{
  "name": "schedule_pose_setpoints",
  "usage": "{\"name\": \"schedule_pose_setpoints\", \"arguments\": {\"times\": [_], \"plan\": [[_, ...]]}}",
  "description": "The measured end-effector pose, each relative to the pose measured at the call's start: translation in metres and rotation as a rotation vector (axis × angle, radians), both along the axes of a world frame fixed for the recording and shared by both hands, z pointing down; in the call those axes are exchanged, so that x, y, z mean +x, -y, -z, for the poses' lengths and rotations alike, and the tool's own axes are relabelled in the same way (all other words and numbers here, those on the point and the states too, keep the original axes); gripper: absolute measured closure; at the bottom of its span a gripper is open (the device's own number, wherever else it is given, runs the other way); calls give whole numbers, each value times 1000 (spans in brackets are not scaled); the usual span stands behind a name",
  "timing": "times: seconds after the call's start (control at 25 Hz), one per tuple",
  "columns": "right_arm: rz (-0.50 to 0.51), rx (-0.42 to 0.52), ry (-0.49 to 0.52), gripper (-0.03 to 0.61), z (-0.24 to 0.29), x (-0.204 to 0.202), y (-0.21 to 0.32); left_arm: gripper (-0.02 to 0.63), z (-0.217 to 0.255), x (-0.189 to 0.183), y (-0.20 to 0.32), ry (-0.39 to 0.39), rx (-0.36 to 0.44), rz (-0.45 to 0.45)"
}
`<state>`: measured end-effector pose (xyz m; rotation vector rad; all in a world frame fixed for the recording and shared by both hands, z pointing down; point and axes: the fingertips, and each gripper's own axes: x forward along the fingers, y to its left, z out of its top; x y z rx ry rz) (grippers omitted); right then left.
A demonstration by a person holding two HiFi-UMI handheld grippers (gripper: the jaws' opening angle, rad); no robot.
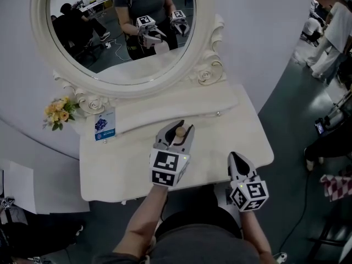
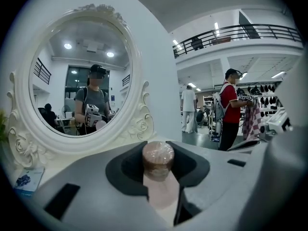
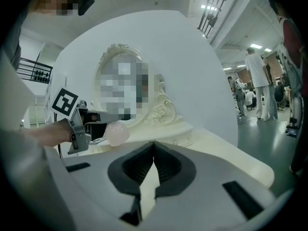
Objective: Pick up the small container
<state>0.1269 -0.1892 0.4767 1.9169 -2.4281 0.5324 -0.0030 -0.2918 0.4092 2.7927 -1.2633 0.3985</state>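
The small container (image 1: pixel 179 131) has a pale pink body and a tan round cap. My left gripper (image 1: pixel 179 126) is shut on it and holds it above the middle of the white vanity table (image 1: pixel 110 169). In the left gripper view the container (image 2: pixel 158 159) stands upright between the dark pads, cap toward the mirror. The right gripper view shows its pink rounded body (image 3: pixel 117 133) at the left, held in the left gripper. My right gripper (image 1: pixel 235 157) hovers by the table's front right edge, jaws shut with nothing between them (image 3: pixel 154 146).
A large oval mirror (image 1: pixel 121 32) in an ornate white frame stands at the back of the table. Yellow flowers (image 1: pixel 59 111) and a small blue-printed card (image 1: pixel 104 124) sit at the back left. People stand on the floor to the right (image 1: pixel 330 37).
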Motion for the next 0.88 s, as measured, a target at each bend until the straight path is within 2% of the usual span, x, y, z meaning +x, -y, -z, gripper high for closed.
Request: {"name": "schedule_pose_setpoints", "arguments": {"times": [0.88], "plan": [[15,7,-24,574,2,3,1,497,25,11,-5,0,15,-44]]}}
